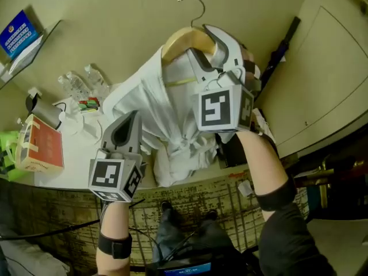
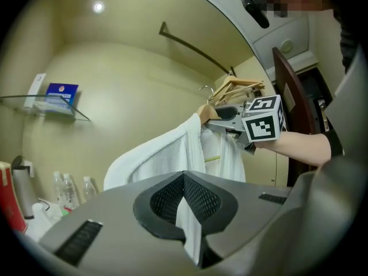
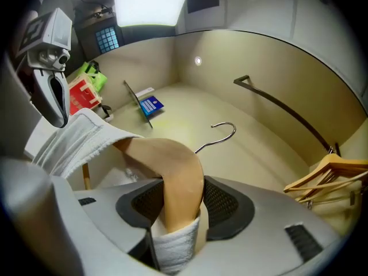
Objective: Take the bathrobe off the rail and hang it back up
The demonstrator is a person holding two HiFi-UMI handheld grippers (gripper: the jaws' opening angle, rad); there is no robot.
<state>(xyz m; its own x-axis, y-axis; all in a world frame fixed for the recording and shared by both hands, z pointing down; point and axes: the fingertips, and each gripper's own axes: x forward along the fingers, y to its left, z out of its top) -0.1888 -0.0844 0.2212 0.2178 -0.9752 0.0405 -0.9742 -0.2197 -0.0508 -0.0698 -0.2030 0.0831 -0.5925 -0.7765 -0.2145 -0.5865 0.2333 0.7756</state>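
Bathrobe (image 1: pixel 167 114) hangs from hanger (image 1: pixel 183 39) in right claw (image 3: pixel 178 203); left claw (image 2: pixel 185 203) pinches it.

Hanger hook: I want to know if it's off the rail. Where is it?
Head view, top centre: the hook is free in the air, above the wooden hanger in the right hand-held gripper, clear of the rail.

The bathrobe (image 1: pixel 150 105) is seen in white looped towelling cloth, carried on a hanger (image 3: pixel 175 165) of smooth pale wood topped by a hook (image 3: pixel 225 130) of bright metal. The left gripper (image 2: pixel 184 181) and right gripper (image 3: pixel 178 183) are moulded in matt grey plastic, faced with black ribbed pads (image 3: pixel 224 200).
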